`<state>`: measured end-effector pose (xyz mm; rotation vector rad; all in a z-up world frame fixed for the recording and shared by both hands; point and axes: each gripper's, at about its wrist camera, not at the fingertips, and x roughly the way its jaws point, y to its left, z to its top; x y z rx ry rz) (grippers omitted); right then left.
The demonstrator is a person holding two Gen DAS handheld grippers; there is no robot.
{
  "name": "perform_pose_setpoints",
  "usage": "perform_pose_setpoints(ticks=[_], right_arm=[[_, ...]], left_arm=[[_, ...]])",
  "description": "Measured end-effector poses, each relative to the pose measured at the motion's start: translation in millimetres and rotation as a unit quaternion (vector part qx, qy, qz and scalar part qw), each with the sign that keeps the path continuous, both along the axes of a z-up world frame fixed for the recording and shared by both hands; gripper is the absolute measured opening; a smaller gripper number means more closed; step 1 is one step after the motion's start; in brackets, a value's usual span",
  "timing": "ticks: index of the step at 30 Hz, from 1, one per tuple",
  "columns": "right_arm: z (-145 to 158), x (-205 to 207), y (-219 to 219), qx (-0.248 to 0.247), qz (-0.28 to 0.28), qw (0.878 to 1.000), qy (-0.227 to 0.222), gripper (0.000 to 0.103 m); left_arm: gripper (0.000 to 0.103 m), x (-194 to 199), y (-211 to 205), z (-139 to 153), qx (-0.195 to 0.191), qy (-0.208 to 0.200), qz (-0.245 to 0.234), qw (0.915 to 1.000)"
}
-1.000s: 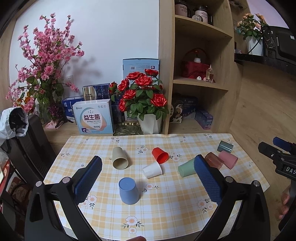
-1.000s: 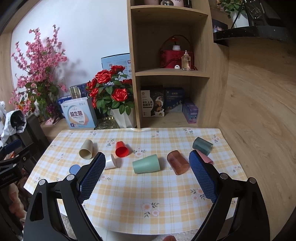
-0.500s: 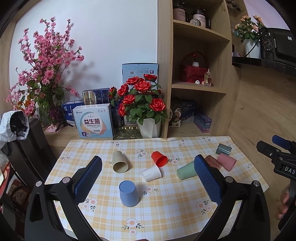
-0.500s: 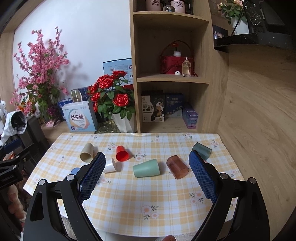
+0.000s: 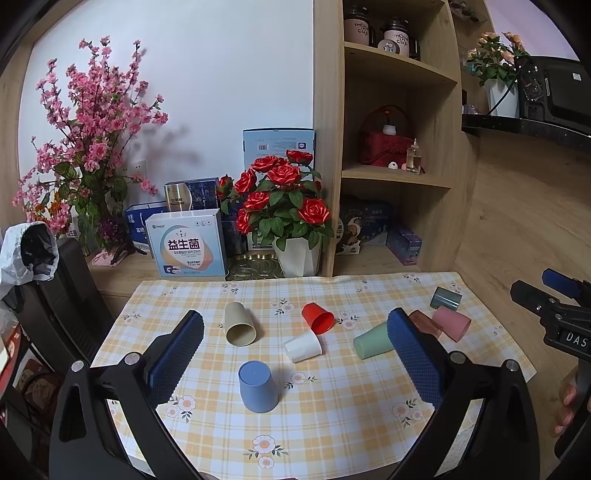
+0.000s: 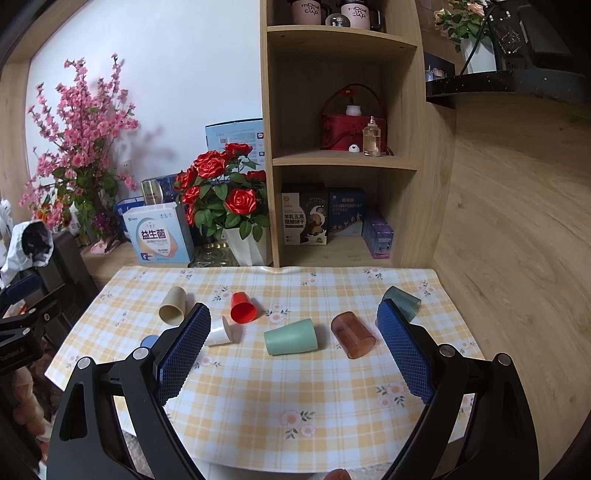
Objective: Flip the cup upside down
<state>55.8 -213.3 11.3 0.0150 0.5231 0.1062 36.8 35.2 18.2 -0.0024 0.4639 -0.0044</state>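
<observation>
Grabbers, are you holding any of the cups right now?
No. The left gripper and the right gripper are both open and empty. The blue cup stands upside down on the table, untouched.

Home living area: checked tablecloth (image 6: 258, 387), potted roses (image 6: 225, 192), pink blossom branches (image 5: 85, 147), wooden shelf (image 6: 343, 158) with mugs (image 6: 308, 11), boxes (image 6: 304, 218).

Black gripper arms, silver screws, blue textured fingers (image 5: 177, 354).
</observation>
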Motion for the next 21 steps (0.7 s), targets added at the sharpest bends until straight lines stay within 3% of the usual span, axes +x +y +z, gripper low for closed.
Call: perform_pose_setpoints(ticks=[21], right_arm=[[4.5,-3.4,1.6,0.001,-0.001,1.0,-0.002,0.089]], left_arm=[[0.097,-4.9,-1.9,4.8,-0.005,-0.001,-0.006,1.0]])
